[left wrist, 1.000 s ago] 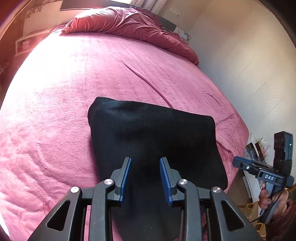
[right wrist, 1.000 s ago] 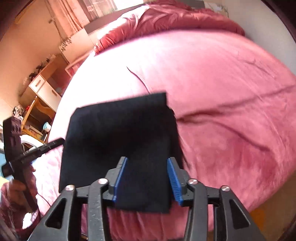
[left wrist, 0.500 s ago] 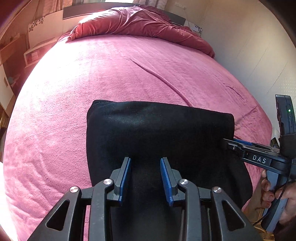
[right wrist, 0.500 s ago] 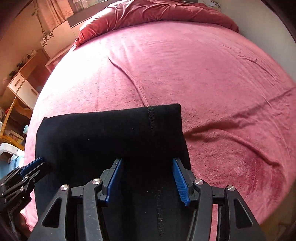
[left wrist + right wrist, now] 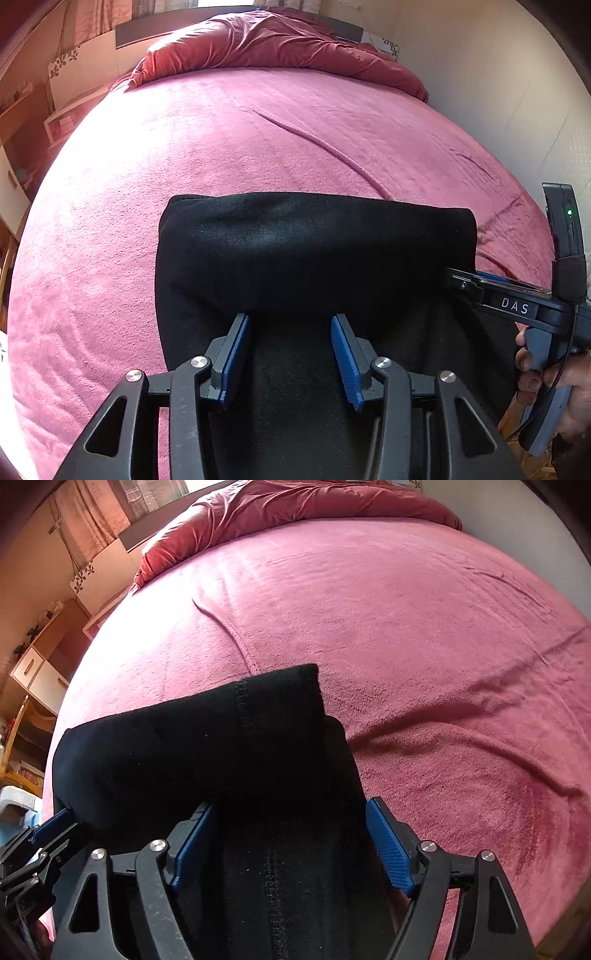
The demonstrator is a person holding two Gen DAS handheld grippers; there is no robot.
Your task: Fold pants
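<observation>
Black pants (image 5: 314, 251) lie folded over on a pink bed (image 5: 258, 140), the fold along their far edge. My left gripper (image 5: 290, 319) stands over the near edge of the top layer. Its jaws are opening, and the cloth lies between the blue pads without being pinched. The right gripper (image 5: 465, 280) reaches in at the pants' right side. In the right wrist view the pants (image 5: 184, 746) show a stitched seam. There the right gripper (image 5: 288, 806) is opening wide, its pads off the fabric. The left gripper (image 5: 55, 823) shows at the lower left.
A crumpled red duvet (image 5: 273, 40) lies at the head of the bed. A white wall (image 5: 498, 92) runs along the right side. Shelves and drawers (image 5: 40, 664) stand beyond the left side. A person's hand (image 5: 546, 373) holds the right gripper's handle. A ridge in the bedcover (image 5: 229, 627) runs toward the pants.
Both grippers came down and laid the lifted top layer onto the lower one. Both sets of jaws widened and let go of the fabric.
</observation>
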